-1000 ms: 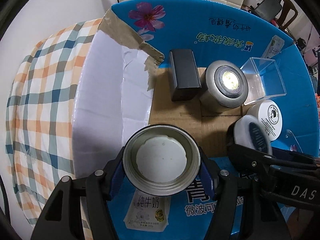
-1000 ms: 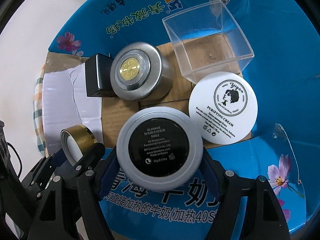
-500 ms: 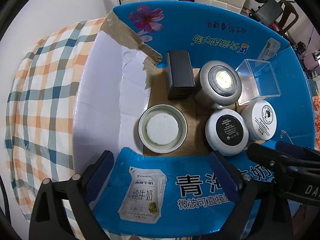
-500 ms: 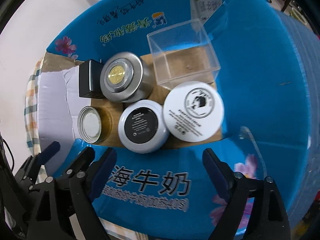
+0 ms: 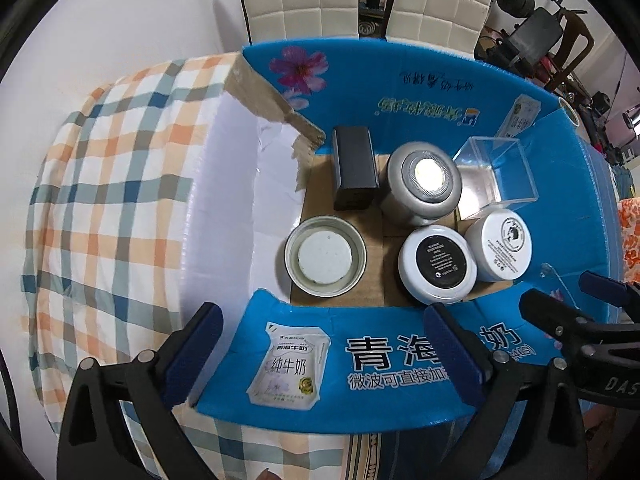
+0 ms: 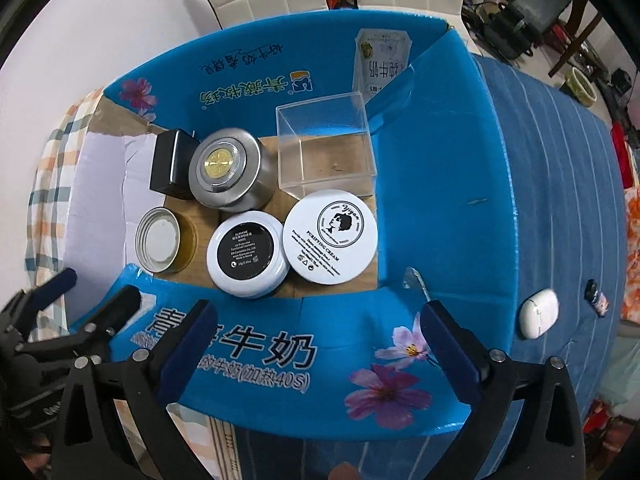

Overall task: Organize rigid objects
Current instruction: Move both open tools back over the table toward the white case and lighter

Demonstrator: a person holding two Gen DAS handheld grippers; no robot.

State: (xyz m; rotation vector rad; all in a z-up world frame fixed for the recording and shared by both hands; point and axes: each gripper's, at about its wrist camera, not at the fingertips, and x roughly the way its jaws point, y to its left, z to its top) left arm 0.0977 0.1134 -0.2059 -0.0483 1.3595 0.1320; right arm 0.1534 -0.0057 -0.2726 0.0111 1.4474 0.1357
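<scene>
Hovering above the near wall of a blue milk carton box (image 5: 400, 120), the left gripper (image 5: 320, 348) and right gripper (image 6: 316, 344) both hang with fingers spread wide and nothing between them. Six items sit on the box's cardboard floor: a gold-sided tin (image 5: 325, 255) at the near-left corner, open face up; a black-topped jar (image 6: 248, 254) beside it at the near edge, touching a white cream jar (image 6: 330, 236) towards the near-right corner; and along the far wall a black block (image 5: 355, 172), a silver canister (image 6: 226, 172) and a clear plastic cube (image 6: 326, 148).

Compared with a second ago, the tin has left the left gripper's grasp and the black-topped jar the right's; both now rest on the floor, and both tools have pulled up and back, a retreat already under way half a second ago.

Judging by the layout, the step in hand is withdrawal after placing. Done well, that means lifting straight clear of the near wall so no finger snags the flap or nudges the tightly packed jars. A white pebble-shaped case (image 6: 538, 318) and a small dark vial (image 6: 596, 300) lie on the striped blue cloth (image 6: 560, 160) outside the box's right wall, plausibly next for the right gripper.
</scene>
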